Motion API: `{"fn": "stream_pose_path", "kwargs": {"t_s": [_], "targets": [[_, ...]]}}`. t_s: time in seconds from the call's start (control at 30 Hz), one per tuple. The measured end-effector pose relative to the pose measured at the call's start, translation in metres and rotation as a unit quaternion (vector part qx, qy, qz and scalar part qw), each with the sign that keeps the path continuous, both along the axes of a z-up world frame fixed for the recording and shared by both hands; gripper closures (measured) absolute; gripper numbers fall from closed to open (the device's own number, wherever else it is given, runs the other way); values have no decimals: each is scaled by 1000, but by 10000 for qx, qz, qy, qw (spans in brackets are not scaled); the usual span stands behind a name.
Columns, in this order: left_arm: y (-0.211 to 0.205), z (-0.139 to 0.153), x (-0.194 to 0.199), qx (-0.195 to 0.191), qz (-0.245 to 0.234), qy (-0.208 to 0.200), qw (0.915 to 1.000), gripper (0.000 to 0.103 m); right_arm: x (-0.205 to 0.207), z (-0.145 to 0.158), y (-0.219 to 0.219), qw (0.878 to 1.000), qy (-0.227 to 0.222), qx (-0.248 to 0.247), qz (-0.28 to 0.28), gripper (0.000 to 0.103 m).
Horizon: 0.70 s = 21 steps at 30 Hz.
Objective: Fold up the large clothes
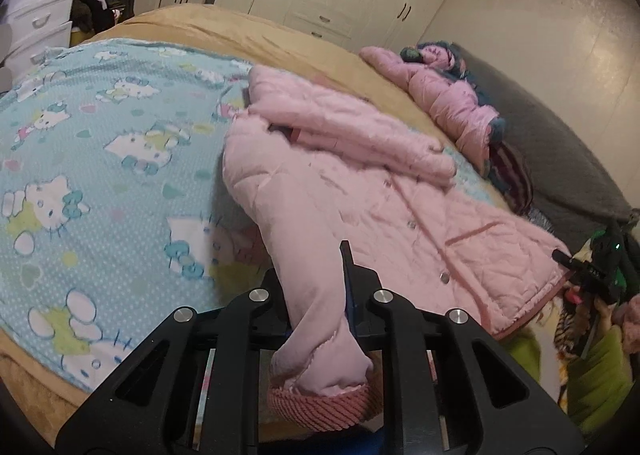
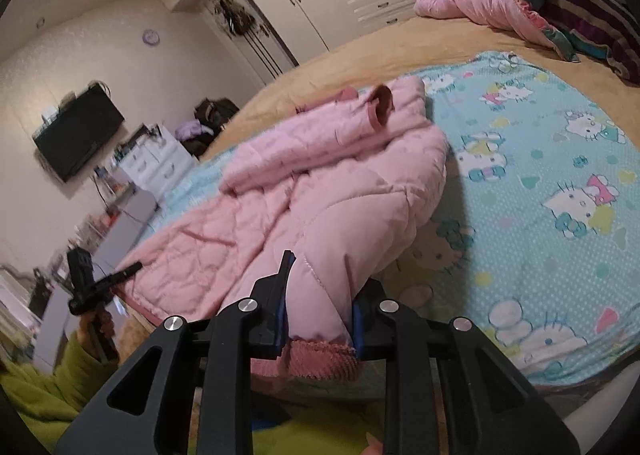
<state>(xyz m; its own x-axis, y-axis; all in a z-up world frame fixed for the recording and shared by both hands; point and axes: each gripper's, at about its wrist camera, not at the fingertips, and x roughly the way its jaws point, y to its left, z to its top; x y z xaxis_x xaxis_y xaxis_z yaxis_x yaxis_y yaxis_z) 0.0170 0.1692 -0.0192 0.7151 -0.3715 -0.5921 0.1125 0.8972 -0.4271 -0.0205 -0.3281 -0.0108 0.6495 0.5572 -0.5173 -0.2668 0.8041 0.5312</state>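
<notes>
Sleeve-folding stage, by the look of it: pink jacket (image 1: pixel 360 191) spread front-up with snaps done, lying on the cartoon-cat blanket (image 1: pixel 100 143) over the bed (image 1: pixel 224 23).

Left claw (image 1: pixel 312 279) pinching one sleeve (image 1: pixel 304 247) just above its ribbed cuff (image 1: pixel 324 403), lifted off the jacket's side. Right claw (image 2: pixel 326 287) likewise pinching a sleeve (image 2: pixel 352 239) with the ribbed cuff (image 2: pixel 320 363) bunched behind the pads.

Next move, as a judgement: carry the held sleeve inward across the jacket's chest, lay it flat and straight, then let go without dragging the padded body askew. Bulky quilting, so likely to spring back unless pressed down.

Only in the left wrist view: the snap line and pocket seam down the jacket's front, a folded sleeve (image 1: pixel 352 135) lying across the jacket's upper chest, a second pink coat (image 1: pixel 448 95) well beyond the jacket, and the right claw seen small beside the jacket's hem, grip not readable there.

Only in the right wrist view: a turned-back cuff (image 2: pixel 382 105) on top of the jacket near its collar, a wall-mounted television (image 2: pixel 76 139) far past the jacket, and the left claw near the hem, grip equally unreadable.
</notes>
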Motion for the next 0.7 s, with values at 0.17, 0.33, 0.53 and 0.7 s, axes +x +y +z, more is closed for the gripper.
{"fn": "stream_pose_path", "kwargs": {"t_s": [0.17,0.33,0.53,0.7], "targets": [[8,28,22,-119,50,-254,9996,93,23,25,-4,9993,-217,296,-104,81],[8,53,47,-78,89,-428,9990,93,49,51,-4,9986,-335,363,-182,81],[8,70,73,-77,100,-447,9989,93,72,70,-2,9985,-327,332,-278,81],[9,81,92,-95,141,-477,9987,93,91,81,-3,9976,-280,487,-407,81]]}}
